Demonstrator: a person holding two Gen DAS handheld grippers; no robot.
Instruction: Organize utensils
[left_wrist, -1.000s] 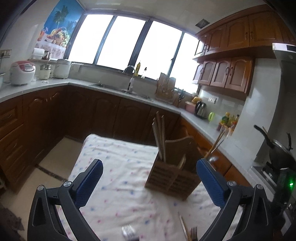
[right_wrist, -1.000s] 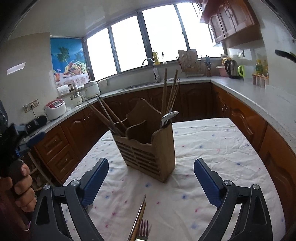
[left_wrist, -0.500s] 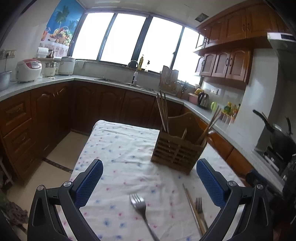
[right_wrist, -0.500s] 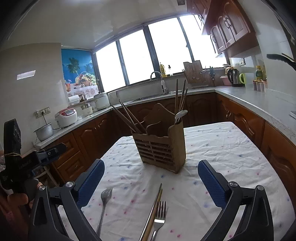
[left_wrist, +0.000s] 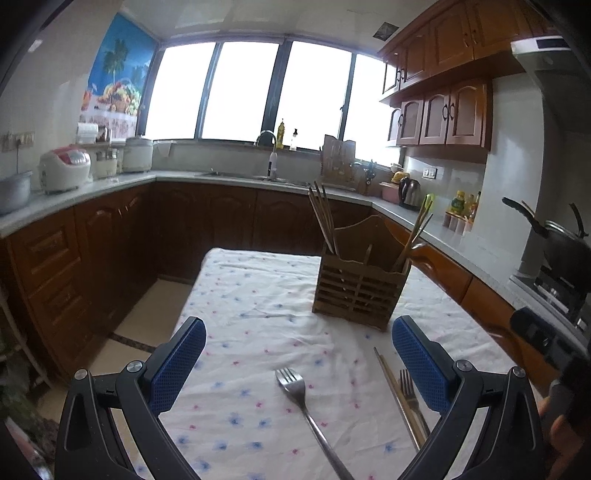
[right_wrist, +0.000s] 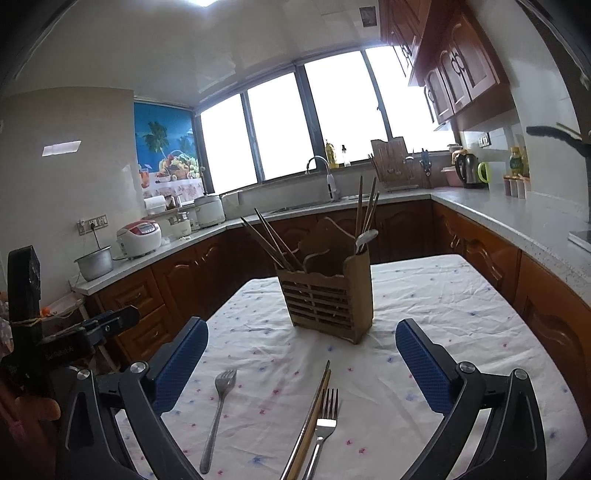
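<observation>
Steel forks (right_wrist: 217, 413) (right_wrist: 323, 424) two, chopsticks (right_wrist: 308, 421) one pair

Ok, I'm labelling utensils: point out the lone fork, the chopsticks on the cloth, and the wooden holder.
lone fork (right_wrist: 226, 380): right wrist view, on its tines.
chopsticks (right_wrist: 312, 413): right wrist view, mid-length.
wooden holder (right_wrist: 325, 299): right wrist view, slatted front wall.

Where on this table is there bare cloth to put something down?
Free cloth: left of the wooden caddy toward the table's left edge, and right of it out to the right edge. Also between the lone fork and the chopsticks. Crowded: the chopsticks and second fork lie side by side.
</observation>
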